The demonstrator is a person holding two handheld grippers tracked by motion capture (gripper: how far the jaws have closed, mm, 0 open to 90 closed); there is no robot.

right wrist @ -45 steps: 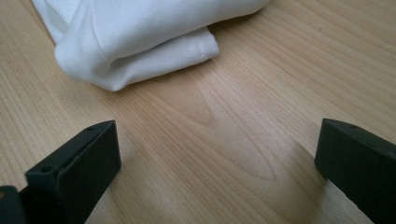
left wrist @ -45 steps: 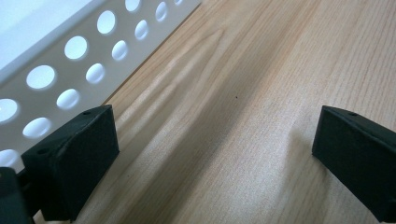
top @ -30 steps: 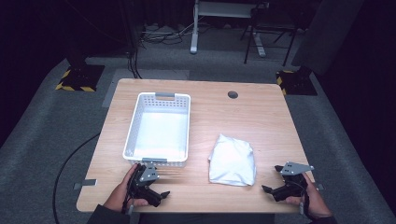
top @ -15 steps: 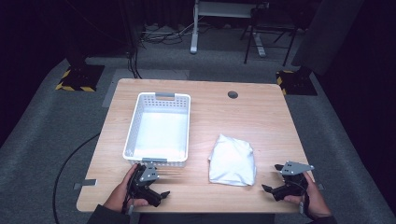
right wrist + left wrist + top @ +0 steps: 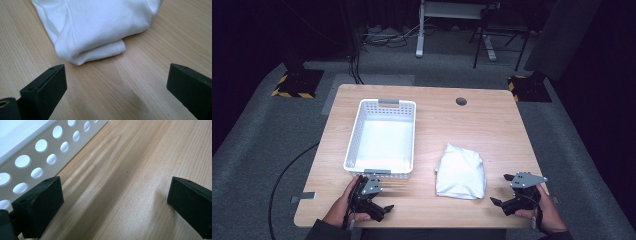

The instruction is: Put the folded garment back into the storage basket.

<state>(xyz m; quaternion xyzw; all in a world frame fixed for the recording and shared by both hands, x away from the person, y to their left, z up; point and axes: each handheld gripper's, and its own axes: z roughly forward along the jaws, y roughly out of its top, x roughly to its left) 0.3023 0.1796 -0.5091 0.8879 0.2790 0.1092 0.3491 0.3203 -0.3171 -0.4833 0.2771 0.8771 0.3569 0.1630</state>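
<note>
A folded white cloth point(image 5: 460, 171) lies on the wooden table point(image 5: 472, 125), right of centre near the front. A white perforated basket point(image 5: 382, 138) stands empty at the left. My left gripper point(image 5: 382, 201) rests at the table's front edge just below the basket, open, with bare wood between its jaws; the basket wall point(image 5: 37, 157) is close on its left. My right gripper point(image 5: 502, 192) sits at the front right, open, a short way from the cloth point(image 5: 100, 27), whose folded corner points toward the gap between the jaws without touching them.
A round cable hole point(image 5: 461, 101) is in the table near the back edge. Desk legs and chair bases point(image 5: 484, 35) stand on the grey floor beyond. Yellow-black striped blocks point(image 5: 294, 85) flank the table's far corners.
</note>
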